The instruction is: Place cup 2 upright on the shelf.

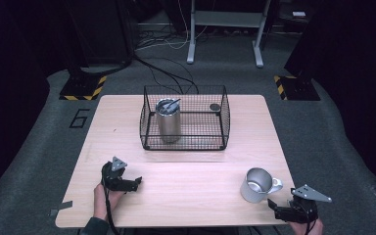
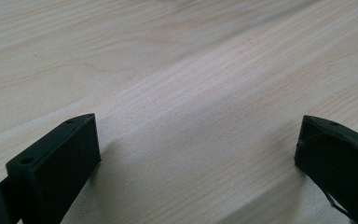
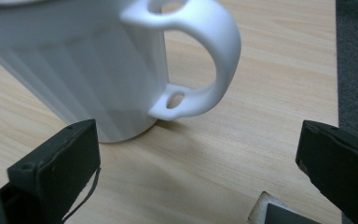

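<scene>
Table (image 1: 186, 171), mug handle (image 3: 214, 60) close-up

A wire basket (image 1: 223, 117) stands on the far middle of the wooden table (image 1: 186, 181), with a steel tumbler (image 1: 168, 122) upright in its left end. A white mug (image 1: 256, 185) sits near the table's front right corner, handle to the right. Cables (image 1: 166, 68) trail across the grey floor (image 1: 29, 147) behind.
</scene>
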`<state>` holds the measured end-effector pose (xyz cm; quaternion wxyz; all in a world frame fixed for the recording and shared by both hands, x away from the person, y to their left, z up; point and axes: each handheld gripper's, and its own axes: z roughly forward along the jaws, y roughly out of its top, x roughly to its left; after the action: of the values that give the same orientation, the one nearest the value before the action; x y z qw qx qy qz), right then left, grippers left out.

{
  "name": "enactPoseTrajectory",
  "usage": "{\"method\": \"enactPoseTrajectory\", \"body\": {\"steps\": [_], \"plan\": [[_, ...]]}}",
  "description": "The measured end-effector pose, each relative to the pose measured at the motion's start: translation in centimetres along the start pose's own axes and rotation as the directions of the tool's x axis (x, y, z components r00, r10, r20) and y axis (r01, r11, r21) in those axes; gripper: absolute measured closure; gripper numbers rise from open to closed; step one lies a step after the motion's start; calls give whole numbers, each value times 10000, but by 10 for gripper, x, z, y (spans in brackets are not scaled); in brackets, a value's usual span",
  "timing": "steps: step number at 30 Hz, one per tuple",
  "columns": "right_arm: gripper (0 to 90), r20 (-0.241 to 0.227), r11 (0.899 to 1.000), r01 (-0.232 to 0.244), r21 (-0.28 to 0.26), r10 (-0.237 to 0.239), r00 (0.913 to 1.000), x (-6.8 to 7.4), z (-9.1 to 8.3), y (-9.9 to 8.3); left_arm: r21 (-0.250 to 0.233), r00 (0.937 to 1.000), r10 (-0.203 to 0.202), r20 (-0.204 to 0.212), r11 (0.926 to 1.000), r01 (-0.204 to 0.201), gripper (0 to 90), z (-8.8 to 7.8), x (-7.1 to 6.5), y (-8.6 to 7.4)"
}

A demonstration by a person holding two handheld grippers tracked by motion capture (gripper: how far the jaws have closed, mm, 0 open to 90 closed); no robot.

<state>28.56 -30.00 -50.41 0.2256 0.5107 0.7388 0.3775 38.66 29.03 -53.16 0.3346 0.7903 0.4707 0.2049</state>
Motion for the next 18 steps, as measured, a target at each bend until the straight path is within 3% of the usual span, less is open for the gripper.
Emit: {"method": "enactPoseTrajectory", "body": {"steps": [10,12,18], "plan": [[0,-357,9974,187,-695,-212,9991,10,-27,16,2,10000,21,75,10000,-21,0,0,0,0],[0,-617,9948,282,-983,-344,9975,14,-33,24,56,9996,248,133,9997,-248,0,0,0,0],[0,-882,9900,533,-1303,-651,9940,24,-36,38,24,9993,198,302,9998,-199,1,1,-2,1]]}}
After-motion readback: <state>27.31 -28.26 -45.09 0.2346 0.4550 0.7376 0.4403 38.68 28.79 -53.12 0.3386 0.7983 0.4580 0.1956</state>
